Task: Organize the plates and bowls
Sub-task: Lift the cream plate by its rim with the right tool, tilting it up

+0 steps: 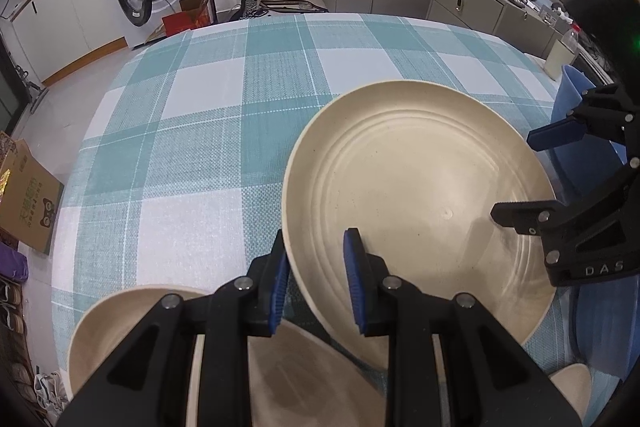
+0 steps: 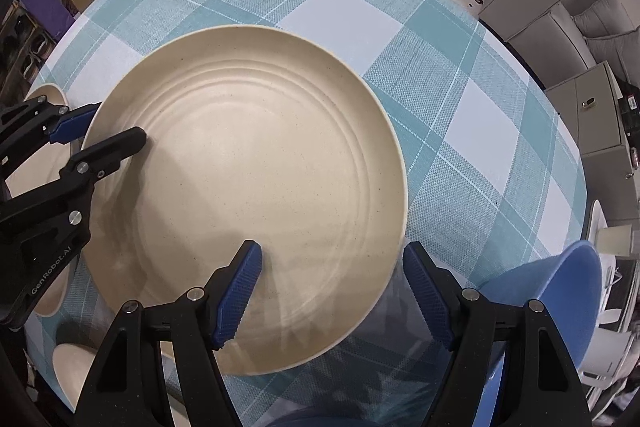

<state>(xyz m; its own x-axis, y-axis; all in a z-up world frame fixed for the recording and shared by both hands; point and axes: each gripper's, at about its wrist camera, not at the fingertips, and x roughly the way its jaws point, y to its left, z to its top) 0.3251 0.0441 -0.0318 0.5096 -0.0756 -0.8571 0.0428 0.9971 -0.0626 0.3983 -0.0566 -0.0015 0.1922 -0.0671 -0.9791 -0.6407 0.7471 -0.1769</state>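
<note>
Cream-coloured, the large plate [image 2: 248,195] is lying on the checked cloth of the surface [image 2: 360,7], close to its near edge. The left claw [image 1: 316,279] is straddling the plate's rim with fingers apart, not clamping it. The right claw [image 2: 332,291] is standing open over the opposite rim. Smaller cream dishes [image 1: 132,323] are sitting by the near left corner.

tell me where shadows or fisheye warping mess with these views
Left wrist view: the plaid tablecloth bulges into a dome, corners vignette black, and the right gripper shades the large plate. Right wrist view: soft gripper shadows cross the plate; no harsh glare.
</note>
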